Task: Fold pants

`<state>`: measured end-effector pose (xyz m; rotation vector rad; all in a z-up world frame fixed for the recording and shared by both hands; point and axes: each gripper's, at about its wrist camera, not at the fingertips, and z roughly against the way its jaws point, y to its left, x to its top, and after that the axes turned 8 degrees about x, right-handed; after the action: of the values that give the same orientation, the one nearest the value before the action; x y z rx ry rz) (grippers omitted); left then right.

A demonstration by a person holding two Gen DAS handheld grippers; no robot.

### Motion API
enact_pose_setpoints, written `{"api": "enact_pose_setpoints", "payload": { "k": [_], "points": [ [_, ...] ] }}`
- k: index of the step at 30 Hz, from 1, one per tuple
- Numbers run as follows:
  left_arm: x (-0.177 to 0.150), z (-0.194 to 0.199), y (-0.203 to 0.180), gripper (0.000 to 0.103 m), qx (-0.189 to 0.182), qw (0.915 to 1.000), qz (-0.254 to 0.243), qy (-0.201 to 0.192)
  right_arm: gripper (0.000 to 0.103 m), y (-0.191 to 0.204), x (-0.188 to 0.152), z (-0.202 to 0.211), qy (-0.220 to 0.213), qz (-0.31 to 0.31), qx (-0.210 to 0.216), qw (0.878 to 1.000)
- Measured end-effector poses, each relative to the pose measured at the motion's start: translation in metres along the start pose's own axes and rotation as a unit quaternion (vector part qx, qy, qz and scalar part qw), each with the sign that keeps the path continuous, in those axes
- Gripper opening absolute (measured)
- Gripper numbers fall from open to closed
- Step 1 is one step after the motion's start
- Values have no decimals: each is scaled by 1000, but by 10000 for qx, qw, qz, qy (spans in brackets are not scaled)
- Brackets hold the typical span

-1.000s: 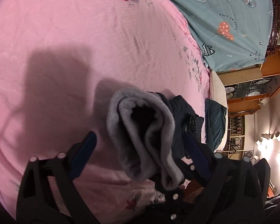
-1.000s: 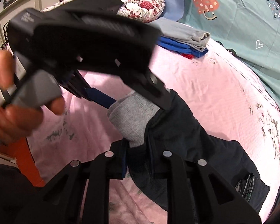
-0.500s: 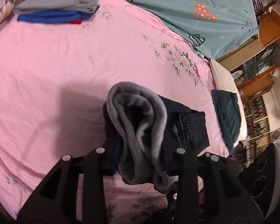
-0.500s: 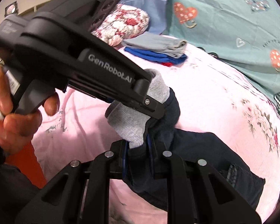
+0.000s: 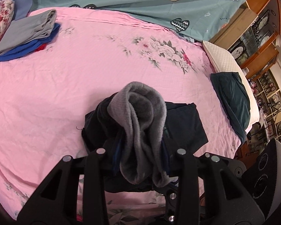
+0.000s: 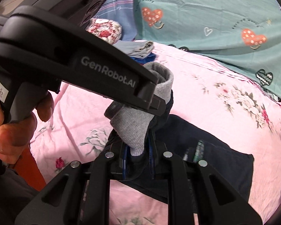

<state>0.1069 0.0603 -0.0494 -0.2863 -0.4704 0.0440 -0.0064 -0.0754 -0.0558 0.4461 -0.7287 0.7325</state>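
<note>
Pants [image 5: 185,123] of dark navy cloth lie partly on the pink sheet [image 5: 84,75], one end lifted off it in a bunch. That raised end finishes in a grey ribbed cuff [image 5: 140,116], thick and fleecy inside, folded over itself into a soft roll. The left gripper [image 5: 140,161] is clenched on the cuff, its black jaws pressed against the knit on both sides. The right gripper [image 6: 137,159] pinches the same bunch lower down, blue pads tight against grey knit and navy cloth. In the right wrist view a hand [image 6: 15,120] wraps the left tool's handle, whose long black body slants across the frame. The sheet is finely creased and printed with pale flowers. A flat pile [image 5: 26,35] of grey, blue and red garments sits far off near a floral pillow [image 5: 0,18]. A teal quilt [image 5: 140,5] with heart patterns lies behind.
</note>
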Motion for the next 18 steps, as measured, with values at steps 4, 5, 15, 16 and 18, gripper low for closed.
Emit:
{"api": "enact_pose_setpoints", "payload": {
  "k": [4,5,15,16,18],
  "points": [
    [9,-5,-28,35,-122,9997,-205,-15,18,-15,-7,17,-195,-178,-212,9994],
    [11,-7,-35,35,-165,9995,-258,-5,18,-19,-11,23,-240,-228,-273,9991],
    [25,-37,-120,35,-687,9943,-793,171,18,-84,-39,63,-446,-1032,-934,9893],
    [26,-43,-130,35,-721,9935,-862,199,18,-88,-42,66,-454,-1093,-985,9881],
    [27,-51,-145,35,-774,9921,-953,267,18,-99,-51,72,-457,-1226,-1088,9854]
  ]
}}
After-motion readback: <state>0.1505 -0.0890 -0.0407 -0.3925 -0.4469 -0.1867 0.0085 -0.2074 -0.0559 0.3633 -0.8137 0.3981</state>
